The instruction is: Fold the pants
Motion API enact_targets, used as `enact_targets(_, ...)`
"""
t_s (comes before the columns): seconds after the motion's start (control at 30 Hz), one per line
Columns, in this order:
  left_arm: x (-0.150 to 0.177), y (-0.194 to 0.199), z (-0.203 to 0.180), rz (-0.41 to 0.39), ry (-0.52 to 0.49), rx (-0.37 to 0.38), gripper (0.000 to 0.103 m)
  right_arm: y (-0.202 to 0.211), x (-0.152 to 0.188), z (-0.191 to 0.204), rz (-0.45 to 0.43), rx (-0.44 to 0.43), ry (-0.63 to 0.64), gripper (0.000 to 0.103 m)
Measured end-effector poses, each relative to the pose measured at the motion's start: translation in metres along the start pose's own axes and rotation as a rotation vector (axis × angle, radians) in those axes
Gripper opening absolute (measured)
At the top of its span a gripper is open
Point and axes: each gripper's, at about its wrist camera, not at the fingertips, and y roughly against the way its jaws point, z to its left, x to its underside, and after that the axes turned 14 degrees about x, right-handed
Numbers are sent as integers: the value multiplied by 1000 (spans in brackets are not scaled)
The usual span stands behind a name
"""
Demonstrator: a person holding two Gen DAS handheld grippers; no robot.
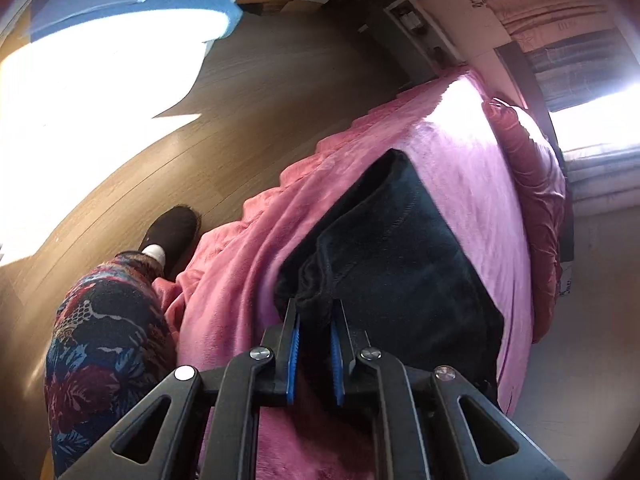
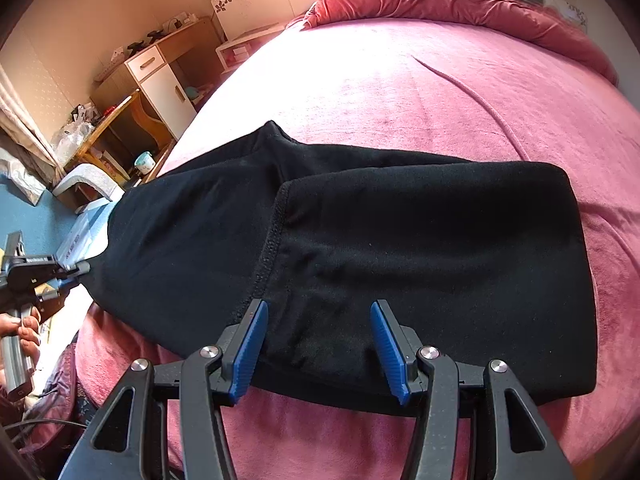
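Black fleece pants half-folded on pink plush bedspread: left gripper pinching the bunched end, right gripper spread above; next, carry that end across.

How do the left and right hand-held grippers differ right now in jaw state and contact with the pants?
The left hand-held gripper is shut on a bunched edge of the black pants; the right hand-held gripper stands wide open, gripping nothing. The left pinches cloth at the pants' end by the bed's edge; the right hovers over the folded part lying on the pink blanket. Both have blue pads and black frames.
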Motion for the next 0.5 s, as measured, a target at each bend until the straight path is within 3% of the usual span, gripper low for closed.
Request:
enact_targets(0.1, 2, 5, -47, 7, -131, 163, 12, 6, -10, 7, -16, -52, 43, 54)
enact_targets(0.2, 9, -4, -98, 90, -240, 302, 12, 19, -19, 32, -60, -145, 148, 58)
enact_targets(0.3, 23, -18, -145, 172, -366, 357, 12, 27, -31, 56, -55, -316, 178, 65)
enact_targets(0.37, 36, -25, -169, 209, -452, 374, 12, 27, -49, 54, -33, -467, 83, 66)
enact_targets(0.5, 58, -35, -199, 261, -597, 394, 12, 33, -81, 35, -68, -586, -24, 68)
